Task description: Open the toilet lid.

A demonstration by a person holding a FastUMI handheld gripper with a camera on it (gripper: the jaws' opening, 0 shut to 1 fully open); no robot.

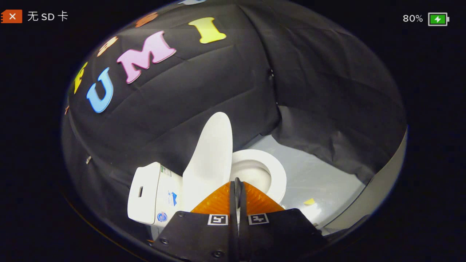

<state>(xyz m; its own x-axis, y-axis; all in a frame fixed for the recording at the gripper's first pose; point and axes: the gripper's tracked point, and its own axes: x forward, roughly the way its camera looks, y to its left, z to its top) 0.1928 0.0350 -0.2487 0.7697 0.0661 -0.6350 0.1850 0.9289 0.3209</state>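
Observation:
A white toilet stands on the pale floor, seen tilted. Its lid [213,156] is raised upright, edge toward me, leaning back near the white tank [149,191]. The open seat ring and bowl [267,174] lie beside the lid. My gripper [237,183] with orange fingers [218,200] sits just in front of the lid's lower edge and the bowl rim. The two fingers are pressed together with only a thin dark seam between them. Nothing shows held between them.
Black cloth walls close in behind and beside the toilet. Pale grey floor [320,174] spreads past the bowl, with a small yellow scrap [309,201] on it. A light-coloured wall edge [378,185] runs along the far side of the floor.

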